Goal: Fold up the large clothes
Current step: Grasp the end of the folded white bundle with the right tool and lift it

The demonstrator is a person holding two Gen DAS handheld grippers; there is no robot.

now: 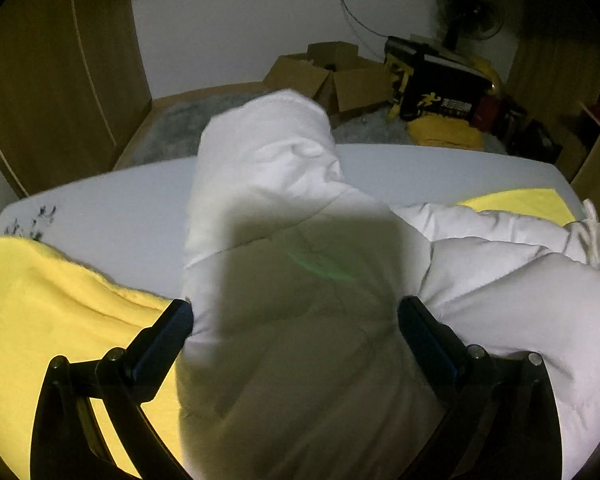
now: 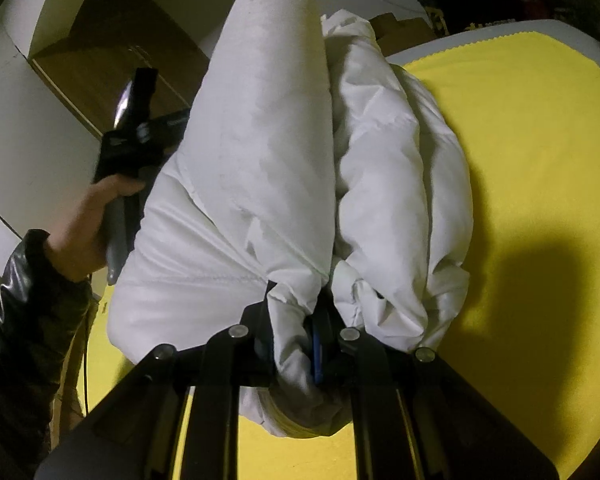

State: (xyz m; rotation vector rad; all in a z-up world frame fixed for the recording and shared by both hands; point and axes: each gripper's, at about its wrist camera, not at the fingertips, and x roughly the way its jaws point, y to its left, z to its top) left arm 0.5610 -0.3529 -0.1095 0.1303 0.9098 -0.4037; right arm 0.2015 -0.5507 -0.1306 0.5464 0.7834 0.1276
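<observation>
A bulky white padded jacket (image 1: pixel 284 216) lies on a yellow cloth (image 1: pixel 52 296) over a white table (image 1: pixel 112 216). My left gripper (image 1: pixel 294 312) is open, its wide-apart fingers straddling a thick fold of the jacket that fills the gap between them. In the right wrist view my right gripper (image 2: pixel 294 316) is shut on a bunched edge of the jacket (image 2: pixel 260 152), which rises in puffy folds in front of it. The left gripper (image 2: pixel 136 136) and the hand holding it show at the jacket's left side.
Beyond the table's far edge stand open cardboard boxes (image 1: pixel 324 76), a black and yellow box (image 1: pixel 432 80), a fan (image 1: pixel 468 4) and a wooden wardrobe (image 1: pixel 56 72). The yellow cloth (image 2: pixel 540 160) spreads to the right of the jacket.
</observation>
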